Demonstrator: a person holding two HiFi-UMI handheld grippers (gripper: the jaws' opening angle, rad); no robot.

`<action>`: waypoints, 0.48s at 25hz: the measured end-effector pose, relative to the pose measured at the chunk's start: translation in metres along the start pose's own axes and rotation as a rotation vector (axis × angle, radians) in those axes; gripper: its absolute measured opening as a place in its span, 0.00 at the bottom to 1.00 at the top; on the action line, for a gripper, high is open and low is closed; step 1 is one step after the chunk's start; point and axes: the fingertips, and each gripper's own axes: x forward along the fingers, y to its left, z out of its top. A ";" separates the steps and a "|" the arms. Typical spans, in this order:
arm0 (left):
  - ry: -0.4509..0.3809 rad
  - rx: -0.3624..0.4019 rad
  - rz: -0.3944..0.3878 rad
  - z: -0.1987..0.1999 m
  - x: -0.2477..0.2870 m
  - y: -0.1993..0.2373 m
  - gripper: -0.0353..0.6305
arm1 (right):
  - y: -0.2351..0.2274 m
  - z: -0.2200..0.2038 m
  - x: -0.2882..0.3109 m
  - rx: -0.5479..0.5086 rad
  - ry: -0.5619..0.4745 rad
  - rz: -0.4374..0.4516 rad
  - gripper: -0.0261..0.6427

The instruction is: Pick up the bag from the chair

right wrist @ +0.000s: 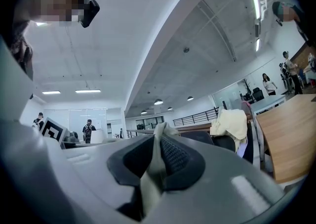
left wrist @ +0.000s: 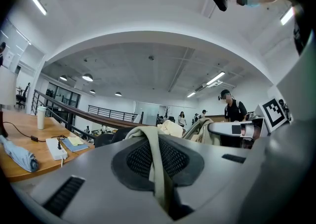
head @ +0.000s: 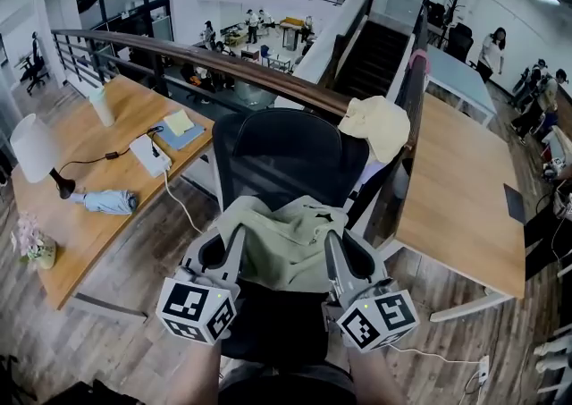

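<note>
ok, head view: bag [head: 284, 242] hangs slung between left gripper [head: 238, 233] and right gripper [head: 330, 239], just in front of the chair [head: 295, 155] backrest and over the dark seat; cannot tell if its bottom touches the seat.
bag look: pale cream-green cloth, crumpled, sagging in the middle, folds all over, no stiff frame visible.
left gripper view: jaws nearly together, clamped on a flat strap [left wrist: 154, 156] of the bag, which runs over the pads and down into the gap.
right gripper view: jaws pinched on a bunched fold of cloth [right wrist: 154, 163] from the same bag; gap slightly wider than the left's, fabric fills it.
handling: judged light and soft; will droop and swing, not fragile; thin cloth could slide through the pads on a jerky pull.
where to hold: strap or top hem on either side, as gripped now; a two-sided hold keeps the mouth level.
task state: lift looks mostly in hand; bag needs to be clear of the seat.
risk: uneven lift tips the bag; the cream garment [head: 380, 126] on the backrest corner is not the target.
</note>
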 end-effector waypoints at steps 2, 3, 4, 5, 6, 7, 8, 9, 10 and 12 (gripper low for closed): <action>-0.002 0.001 0.001 0.001 -0.002 -0.001 0.07 | 0.002 0.000 -0.001 -0.006 0.001 0.001 0.12; -0.003 0.001 0.001 0.002 -0.003 -0.001 0.07 | 0.003 0.001 -0.001 -0.008 0.001 0.002 0.12; -0.003 0.000 0.001 0.003 -0.004 -0.001 0.07 | 0.004 0.001 -0.001 -0.009 0.001 0.003 0.12; -0.003 0.000 0.001 0.003 -0.006 -0.001 0.07 | 0.005 0.001 -0.002 -0.011 0.001 0.003 0.12; -0.004 -0.001 0.000 0.003 -0.007 -0.001 0.07 | 0.006 0.002 -0.002 -0.013 0.000 0.005 0.12; -0.005 -0.002 -0.001 0.004 -0.008 -0.001 0.07 | 0.008 0.002 -0.002 -0.017 -0.002 0.006 0.12; -0.006 -0.002 -0.001 0.005 -0.009 -0.001 0.07 | 0.009 0.003 -0.002 -0.023 -0.004 0.009 0.12; -0.007 -0.003 -0.001 0.005 -0.011 0.000 0.07 | 0.011 0.004 -0.002 -0.030 -0.006 0.012 0.12; -0.009 -0.003 -0.001 0.006 -0.012 0.000 0.07 | 0.013 0.004 -0.002 -0.040 -0.007 0.015 0.12; -0.010 -0.003 -0.001 0.007 -0.014 0.000 0.07 | 0.017 0.004 -0.002 -0.057 -0.007 0.020 0.12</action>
